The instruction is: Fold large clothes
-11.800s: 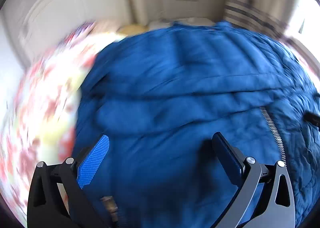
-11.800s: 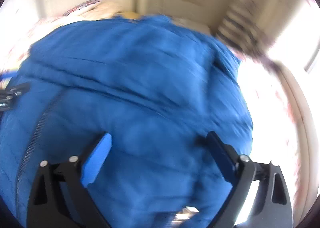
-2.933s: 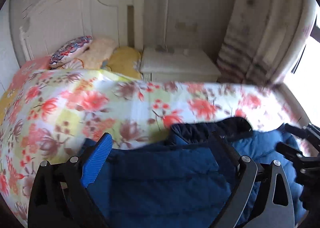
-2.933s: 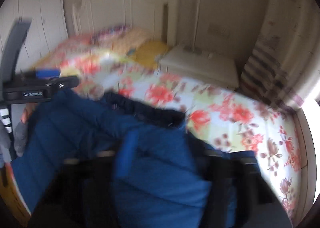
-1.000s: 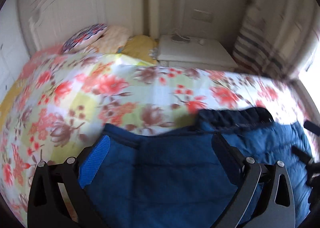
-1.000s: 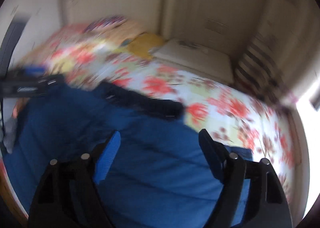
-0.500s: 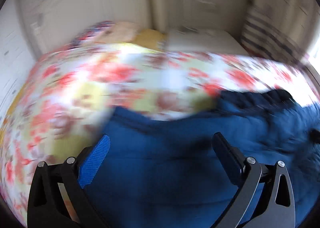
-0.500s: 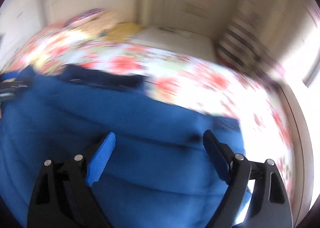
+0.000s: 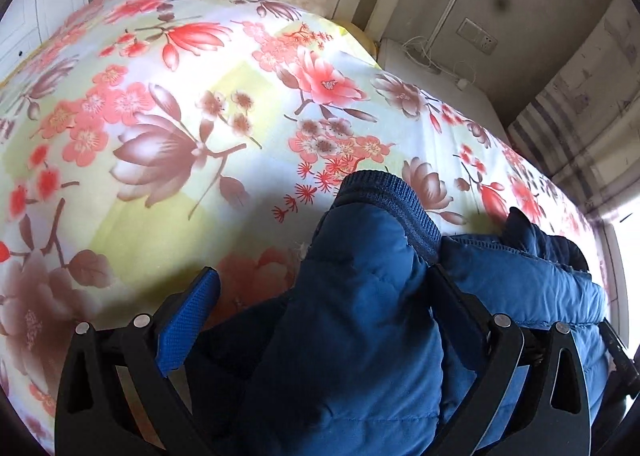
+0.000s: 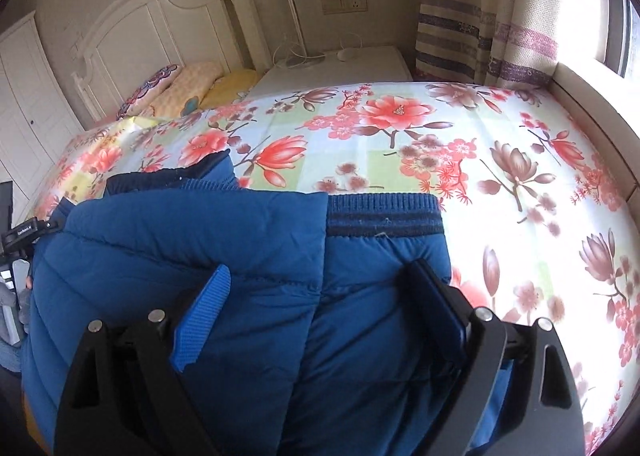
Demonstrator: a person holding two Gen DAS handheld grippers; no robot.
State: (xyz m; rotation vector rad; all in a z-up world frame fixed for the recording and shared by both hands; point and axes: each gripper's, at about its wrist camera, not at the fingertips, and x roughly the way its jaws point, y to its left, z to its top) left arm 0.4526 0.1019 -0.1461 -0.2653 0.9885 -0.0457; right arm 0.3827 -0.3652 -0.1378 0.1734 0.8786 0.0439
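Observation:
A blue quilted jacket (image 9: 360, 336) lies folded on the near part of the floral bedspread (image 9: 168, 127). In the left wrist view its ribbed cuff (image 9: 384, 191) points away from me. My left gripper (image 9: 324, 288) is open, its jaws wide apart on either side of the sleeve. In the right wrist view the jacket (image 10: 192, 248) lies with a ribbed band (image 10: 384, 211) at its far edge. My right gripper (image 10: 320, 280) is open over the jacket, holding nothing. The left gripper's body (image 10: 24, 236) shows at the left edge.
Pillows (image 10: 188, 91) lie against a white headboard (image 10: 160, 23) at the far end of the bed. A white nightstand (image 10: 340, 63) with a lamp and cables stands beside it. Striped curtains (image 10: 488, 7) and a bright window are on the right.
Both grippers have dropped lower and closer to the jacket. The left view has swung left onto a sleeve cuff. The blur has gone and the views are steady.

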